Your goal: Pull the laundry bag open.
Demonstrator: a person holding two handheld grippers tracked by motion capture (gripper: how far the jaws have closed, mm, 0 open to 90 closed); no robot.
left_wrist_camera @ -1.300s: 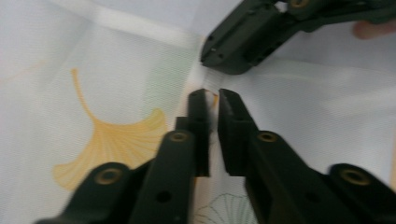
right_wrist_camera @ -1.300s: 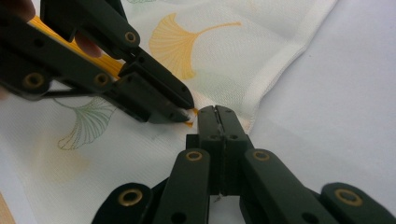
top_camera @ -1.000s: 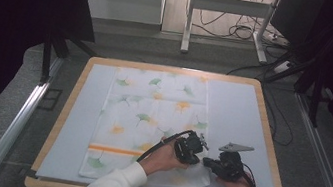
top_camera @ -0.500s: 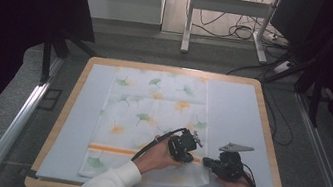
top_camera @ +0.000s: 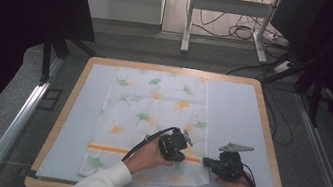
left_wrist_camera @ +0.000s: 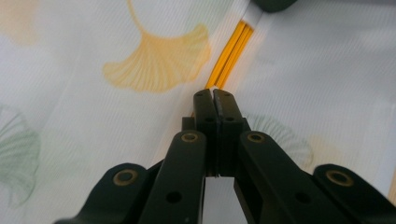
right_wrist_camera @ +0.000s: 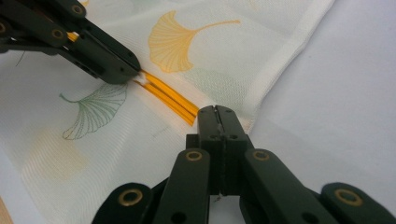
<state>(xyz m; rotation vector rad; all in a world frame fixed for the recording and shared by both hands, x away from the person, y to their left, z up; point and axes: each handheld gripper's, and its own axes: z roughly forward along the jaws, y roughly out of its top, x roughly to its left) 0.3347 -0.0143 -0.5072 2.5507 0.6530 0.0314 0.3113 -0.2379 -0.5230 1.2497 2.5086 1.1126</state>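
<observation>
Evidently the cloth (top_camera: 151, 126), white with ginkgo leaves, lies spread on the blue mat (top_camera: 237, 115), and both tools are clamped on its orange stripe (right_wrist_camera: 170, 100). The right gripper (right_wrist_camera: 217, 112) pinches the stripe at the cloth's edge. The left gripper (left_wrist_camera: 214, 95) pinches it farther in, probably to keep the fabric taut for folding.

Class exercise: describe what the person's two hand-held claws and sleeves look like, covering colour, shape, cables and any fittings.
Both claws are black. The left claw trails a black cable that loops back past the hand. The right claw carries a grey three-cornered plate on top and its own black cable. Up close, each has two flat black fingers on hinged links with brass-coloured rivets. The person wears white sleeves.
</observation>
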